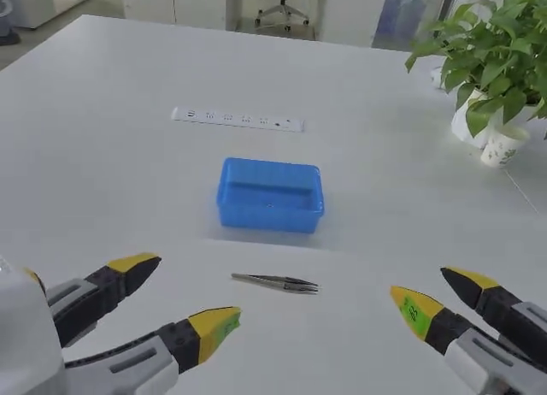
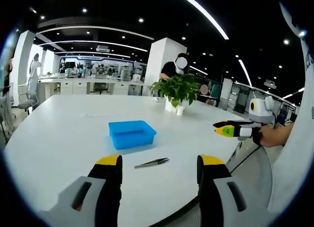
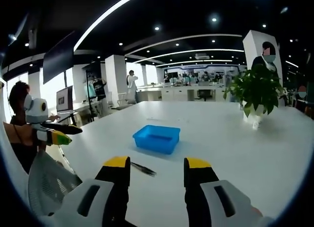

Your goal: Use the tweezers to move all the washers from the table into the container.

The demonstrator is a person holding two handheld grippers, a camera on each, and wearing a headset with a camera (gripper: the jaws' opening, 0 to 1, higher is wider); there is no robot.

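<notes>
Metal tweezers (image 1: 275, 282) lie flat on the white table (image 1: 128, 173), just in front of a blue plastic container (image 1: 270, 194). The tweezers (image 2: 152, 162) and container (image 2: 131, 133) also appear in the left gripper view, and again, tweezers (image 3: 143, 169) and container (image 3: 157, 138), in the right gripper view. My left gripper (image 1: 179, 297) hovers open at the lower left, nothing between its yellow-tipped jaws. My right gripper (image 1: 440, 297) hovers open at the lower right, also holding nothing. I can make out no washers on the table.
A white power strip (image 1: 238, 119) lies beyond the container. A potted green plant (image 1: 491, 66) stands at the far right edge of the table. An office chair (image 1: 284, 3) sits behind the table. People stand in the background.
</notes>
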